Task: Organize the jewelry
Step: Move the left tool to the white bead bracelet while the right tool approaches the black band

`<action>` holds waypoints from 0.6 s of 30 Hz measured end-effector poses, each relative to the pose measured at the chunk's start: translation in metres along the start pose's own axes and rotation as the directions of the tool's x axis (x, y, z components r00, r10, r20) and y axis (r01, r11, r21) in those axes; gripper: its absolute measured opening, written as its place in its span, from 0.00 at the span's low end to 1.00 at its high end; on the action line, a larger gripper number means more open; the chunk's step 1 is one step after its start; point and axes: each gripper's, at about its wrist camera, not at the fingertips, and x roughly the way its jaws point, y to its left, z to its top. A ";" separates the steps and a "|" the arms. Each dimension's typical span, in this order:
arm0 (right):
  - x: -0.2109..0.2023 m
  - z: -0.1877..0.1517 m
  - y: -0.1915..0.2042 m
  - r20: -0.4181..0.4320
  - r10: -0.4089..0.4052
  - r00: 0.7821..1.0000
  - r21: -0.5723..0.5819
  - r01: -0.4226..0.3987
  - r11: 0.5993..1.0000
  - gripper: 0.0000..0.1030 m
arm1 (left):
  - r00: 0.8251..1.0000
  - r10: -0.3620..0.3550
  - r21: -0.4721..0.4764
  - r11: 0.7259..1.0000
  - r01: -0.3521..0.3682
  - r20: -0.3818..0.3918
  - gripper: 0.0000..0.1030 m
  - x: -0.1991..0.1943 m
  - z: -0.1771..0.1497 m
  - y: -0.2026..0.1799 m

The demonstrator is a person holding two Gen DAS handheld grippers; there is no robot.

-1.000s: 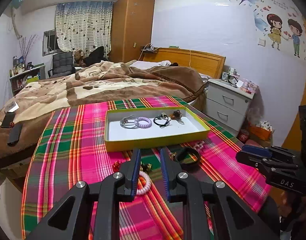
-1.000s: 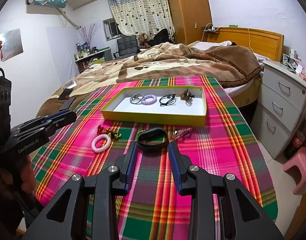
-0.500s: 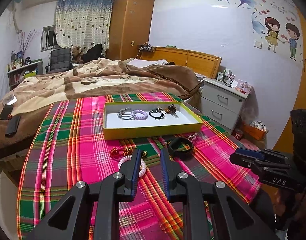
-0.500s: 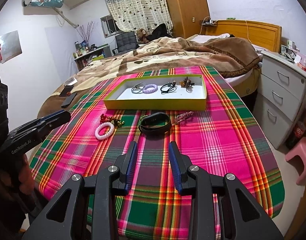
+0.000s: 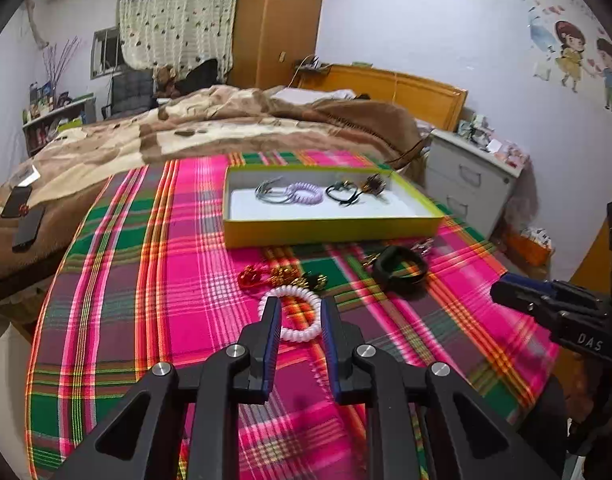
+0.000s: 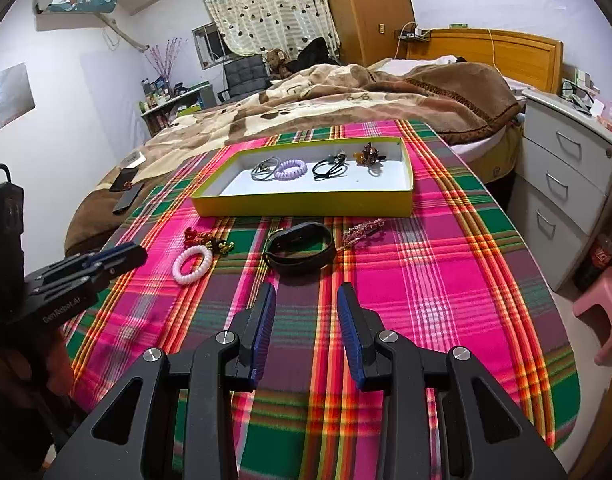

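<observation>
- Left wrist view: your left tongs (image 5: 299, 312) stand open over the plaid-covered surface (image 5: 154, 264), fingers framing the white spiral hair tie (image 5: 291, 312) without touching it.
- Right wrist view: your right tongs (image 6: 306, 300) hang open and empty, the black band (image 6: 300, 246) near at 12 o'clock.
- Red-and-gold trinkets (image 6: 208, 239) lie just beside the white tie at its 12 o'clock; a pink beaded clip (image 6: 362, 232) lies at the band's 2 o'clock.
- The yellow tray (image 6: 302, 205), farther off at 12 o'clock, holds a grey tie, purple spiral tie (image 6: 291, 170), black tie and brown clip.
</observation>
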 end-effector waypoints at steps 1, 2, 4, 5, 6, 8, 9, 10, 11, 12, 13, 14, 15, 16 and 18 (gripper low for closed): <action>0.005 0.002 0.000 -0.005 -0.003 1.000 0.002 0.003 1.000 0.32 | 1.000 0.004 -0.005 1.000 -0.004 -0.009 0.19 0.003 0.000 0.001; 0.007 0.003 -0.001 -0.008 -0.005 1.000 0.004 0.005 1.000 0.32 | 1.000 0.010 -0.010 1.000 -0.010 -0.021 0.19 0.008 0.001 0.003; 0.016 0.008 -0.002 -0.021 -0.014 1.000 0.013 0.014 1.000 0.32 | 0.999 0.018 -0.020 1.000 -0.019 -0.037 0.19 0.014 0.001 0.006; 0.020 0.010 -0.003 -0.024 -0.014 1.000 0.017 0.015 1.000 0.32 | 0.999 0.019 -0.024 1.000 -0.020 -0.044 0.19 0.017 0.002 0.008; 0.024 0.011 -0.005 -0.029 -0.015 0.999 0.023 0.016 1.000 0.32 | 0.998 0.021 -0.027 0.999 -0.022 -0.054 0.19 0.021 0.002 0.008; 0.033 0.015 -0.006 -0.041 -0.022 0.999 0.032 0.023 0.999 0.32 | 0.997 0.026 -0.027 0.999 -0.028 -0.071 0.19 0.027 0.003 0.008; 0.036 0.016 -0.008 -0.048 -0.024 0.999 0.037 0.026 0.999 0.32 | 0.996 0.028 -0.028 0.999 -0.030 -0.080 0.19 0.029 0.004 0.009; 0.042 0.019 -0.010 -0.061 -0.028 0.998 0.046 0.031 0.998 0.32 | 0.996 0.029 -0.030 0.999 -0.032 -0.088 0.19 0.032 0.004 0.009; 0.045 0.020 -0.010 -0.068 -0.027 0.997 0.052 0.031 0.998 0.32 | 0.995 0.031 -0.033 0.999 -0.034 -0.096 0.19 0.035 0.004 0.009; 0.050 0.022 -0.012 -0.079 -0.023 0.997 0.063 0.028 0.998 0.32 | 0.994 0.031 -0.035 0.999 -0.035 -0.101 0.19 0.036 0.004 0.009; 0.054 0.023 -0.013 -0.085 -0.020 0.996 0.070 0.026 0.997 0.32 | 0.994 0.032 -0.039 0.999 -0.037 -0.108 0.19 0.039 0.004 0.010; 0.058 0.025 -0.014 -0.093 -0.015 0.996 0.078 0.022 0.997 0.32 | 0.993 0.032 -0.041 0.998 -0.037 -0.113 0.19 0.041 0.005 0.010; 0.062 0.026 -0.015 -0.100 -0.010 0.995 0.086 0.018 0.996 0.32 | 0.992 0.028 -0.045 0.998 -0.034 -0.121 0.19 0.044 0.005 0.010; 0.067 0.028 -0.016 -0.111 -0.008 0.994 0.097 0.019 0.995 0.32 | 0.992 0.027 -0.047 0.998 -0.033 -0.127 0.19 0.045 0.005 0.010; 0.075 0.030 -0.018 -0.130 -0.008 0.992 0.120 0.023 0.993 0.32 | 0.990 0.027 -0.048 0.998 -0.034 -0.135 0.19 0.048 0.004 0.010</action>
